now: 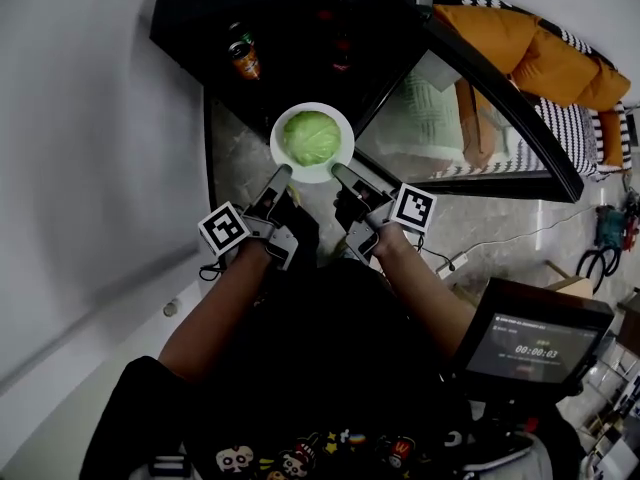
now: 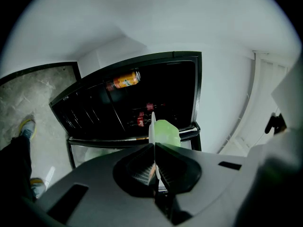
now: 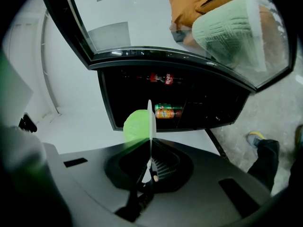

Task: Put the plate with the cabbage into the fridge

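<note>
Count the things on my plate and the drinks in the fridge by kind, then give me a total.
Plate: 1
Cabbage: 1
Orange can: 1
Red drinks: 2
Total: 5

Cabbage is set on plate, held before the fridge. Plate rim is clamped by left gripper at left, right gripper at right. Can is stored inside the fridge, left of plate; door is swung right.
</note>
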`<state>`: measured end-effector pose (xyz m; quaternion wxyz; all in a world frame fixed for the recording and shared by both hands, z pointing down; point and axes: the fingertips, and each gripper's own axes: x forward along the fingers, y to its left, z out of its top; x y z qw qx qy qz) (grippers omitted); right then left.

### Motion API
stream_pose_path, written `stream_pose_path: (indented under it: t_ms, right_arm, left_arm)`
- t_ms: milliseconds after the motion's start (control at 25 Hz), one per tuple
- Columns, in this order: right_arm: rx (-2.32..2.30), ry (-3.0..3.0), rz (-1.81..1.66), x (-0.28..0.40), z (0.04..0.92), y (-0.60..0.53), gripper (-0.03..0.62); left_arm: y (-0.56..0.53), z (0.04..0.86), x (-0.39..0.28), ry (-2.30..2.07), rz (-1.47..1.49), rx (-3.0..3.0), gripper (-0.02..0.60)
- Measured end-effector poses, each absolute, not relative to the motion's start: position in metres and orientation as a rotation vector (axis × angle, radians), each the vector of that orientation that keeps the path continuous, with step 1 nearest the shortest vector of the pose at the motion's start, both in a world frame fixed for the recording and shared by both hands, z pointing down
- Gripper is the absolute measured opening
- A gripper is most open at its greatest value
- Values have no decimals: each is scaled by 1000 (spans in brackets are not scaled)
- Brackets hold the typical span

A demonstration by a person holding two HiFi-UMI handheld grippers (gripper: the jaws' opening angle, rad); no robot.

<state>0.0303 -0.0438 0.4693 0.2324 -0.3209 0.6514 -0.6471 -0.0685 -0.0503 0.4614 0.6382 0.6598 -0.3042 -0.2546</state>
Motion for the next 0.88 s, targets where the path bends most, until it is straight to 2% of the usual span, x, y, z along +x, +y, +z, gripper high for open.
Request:
stream_pose_path:
  t_ms: [880]
  right_arm:
    - [-913, 1776, -1769, 34, 474, -42, 18]
  left_arm:
    - [-51, 468, -62, -639, -534, 1477, 11]
